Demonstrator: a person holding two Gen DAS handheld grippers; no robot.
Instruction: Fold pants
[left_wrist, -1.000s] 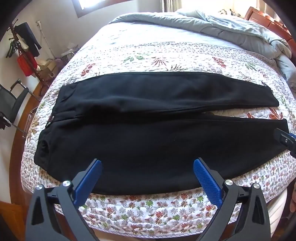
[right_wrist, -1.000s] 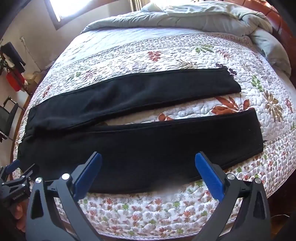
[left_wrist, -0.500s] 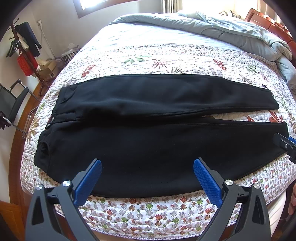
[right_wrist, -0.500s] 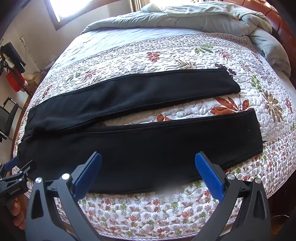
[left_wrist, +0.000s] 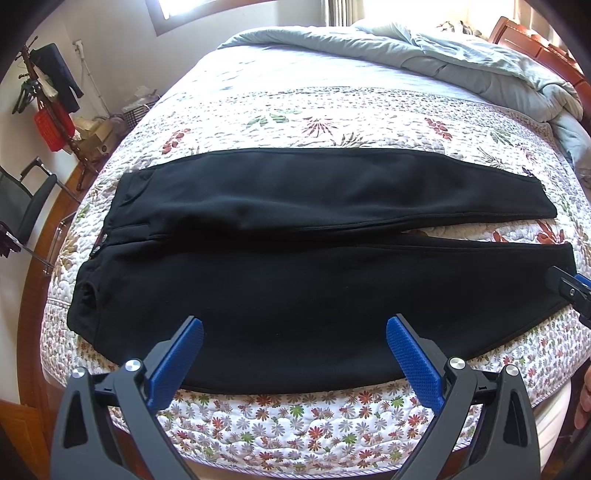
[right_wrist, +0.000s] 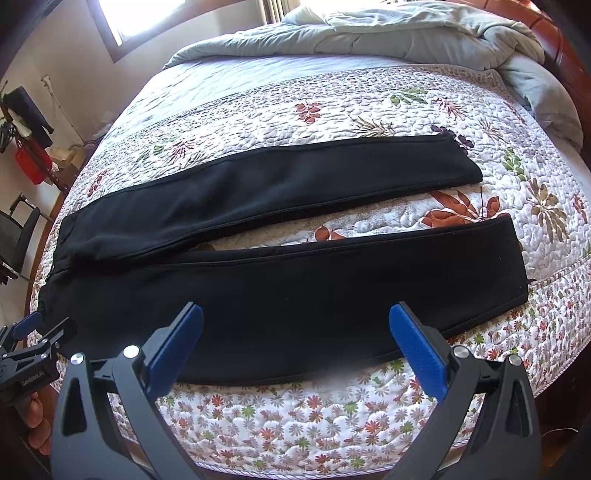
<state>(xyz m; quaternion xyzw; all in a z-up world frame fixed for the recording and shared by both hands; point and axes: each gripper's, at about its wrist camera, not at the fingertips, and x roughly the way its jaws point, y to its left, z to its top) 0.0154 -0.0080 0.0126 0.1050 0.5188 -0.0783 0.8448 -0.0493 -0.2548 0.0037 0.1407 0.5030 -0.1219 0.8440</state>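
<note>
Black pants (left_wrist: 295, 266) lie flat across the floral quilt, waistband at the left, both legs running right with a narrow gap between them near the cuffs. They also show in the right wrist view (right_wrist: 295, 280). My left gripper (left_wrist: 295, 350) is open and empty, hovering over the near leg close to the waist end. My right gripper (right_wrist: 295, 339) is open and empty over the near leg toward the cuff end. Each gripper shows at the edge of the other's view: the right one (left_wrist: 570, 291), the left one (right_wrist: 33, 336).
The floral quilt (left_wrist: 295, 110) covers the bed; its near edge (left_wrist: 295, 435) drops off just below the pants. A rumpled grey duvet (left_wrist: 461, 62) lies at the far side by the wooden headboard (left_wrist: 546, 48). A chair (left_wrist: 22, 206) and coat rack (left_wrist: 48, 103) stand left.
Both grippers have drifted slightly back and up from the bed, so the pants sit a little lower in view. Both stay open and the pants have not moved.
</note>
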